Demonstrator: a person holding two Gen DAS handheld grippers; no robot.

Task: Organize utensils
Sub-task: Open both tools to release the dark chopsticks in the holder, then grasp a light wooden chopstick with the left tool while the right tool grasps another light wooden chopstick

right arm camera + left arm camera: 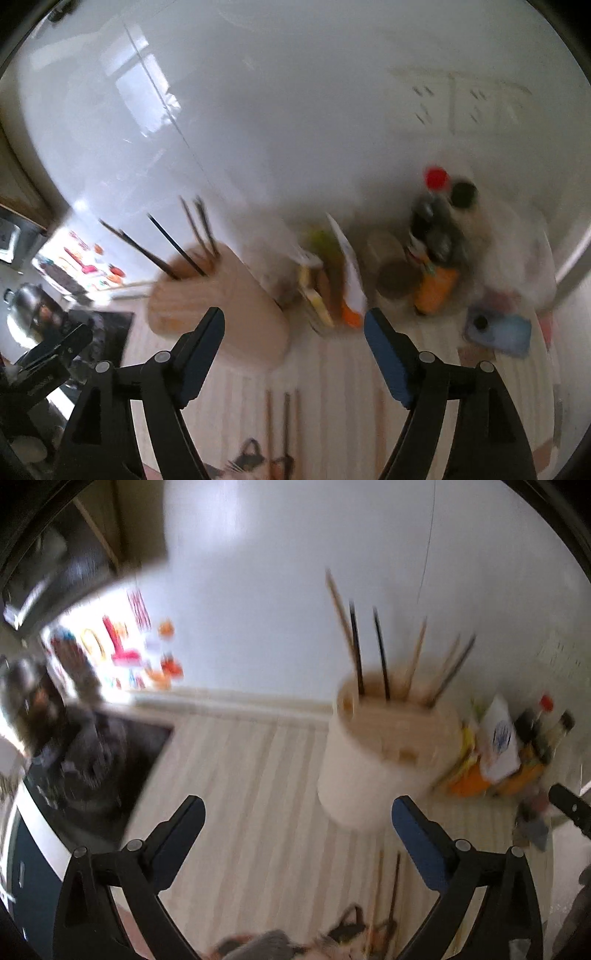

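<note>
A cream utensil holder (pixel 384 753) with a wooden slotted top stands on the striped counter, with several chopsticks (pixel 380 653) upright in it. It also shows in the right wrist view (pixel 221 302), left of centre. My left gripper (pixel 297 812) is open and empty, just in front of the holder. My right gripper (pixel 295 325) is open and empty, the holder by its left finger. Loose chopsticks (pixel 286 424) lie on the counter below it, and in the left wrist view (pixel 393 893). Both views are blurred.
Sauce bottles (pixel 436 236) and packets (pixel 343 273) stand against the white wall right of the holder. A blue phone (pixel 498 332) lies at the right. A black hob (pixel 99 760) with a pot (pixel 26 299) is at the left. A patterned cloth (pixel 266 947) is at the near edge.
</note>
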